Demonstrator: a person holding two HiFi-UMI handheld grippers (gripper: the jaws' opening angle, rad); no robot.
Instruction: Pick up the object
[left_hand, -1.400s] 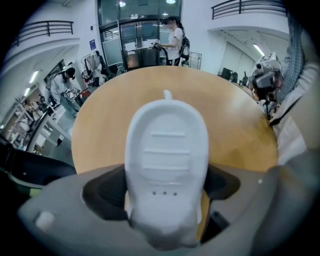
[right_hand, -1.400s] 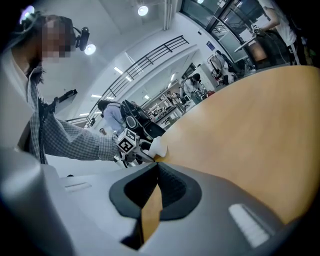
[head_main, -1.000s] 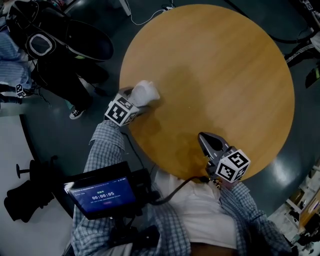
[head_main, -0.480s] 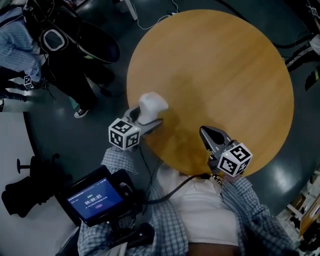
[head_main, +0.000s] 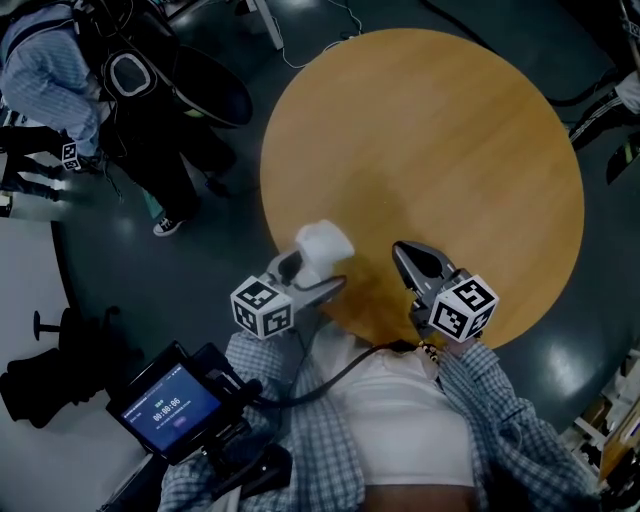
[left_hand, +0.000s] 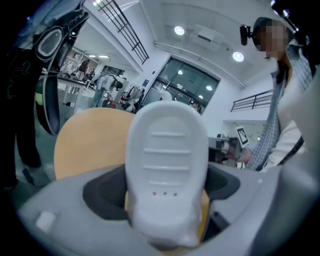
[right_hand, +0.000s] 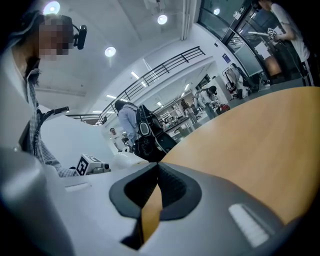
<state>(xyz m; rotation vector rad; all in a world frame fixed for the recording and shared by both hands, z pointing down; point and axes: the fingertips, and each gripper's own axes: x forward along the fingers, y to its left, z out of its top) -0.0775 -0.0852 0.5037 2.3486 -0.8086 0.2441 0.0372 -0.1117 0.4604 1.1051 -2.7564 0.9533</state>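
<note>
The object is a white, rounded plastic piece with ridges (head_main: 324, 246) (left_hand: 167, 150). My left gripper (head_main: 318, 270) (left_hand: 167, 205) is shut on it and holds it at the near left edge of the round wooden table (head_main: 450, 130). In the left gripper view the piece stands upright between the jaws and fills the middle. My right gripper (head_main: 414, 262) (right_hand: 156, 175) rests over the table's near edge, to the right of the left one. It is shut, with nothing between its jaws.
A person with dark bags (head_main: 130, 90) stands on the dark floor left of the table. A small screen showing a timer (head_main: 168, 410) hangs by my left side, with a cable running from it. A black bag (head_main: 40, 385) lies at the far left.
My left gripper has carried the white piece from the table's left edge down and to the right, toward me. The right gripper has hardly moved.
</note>
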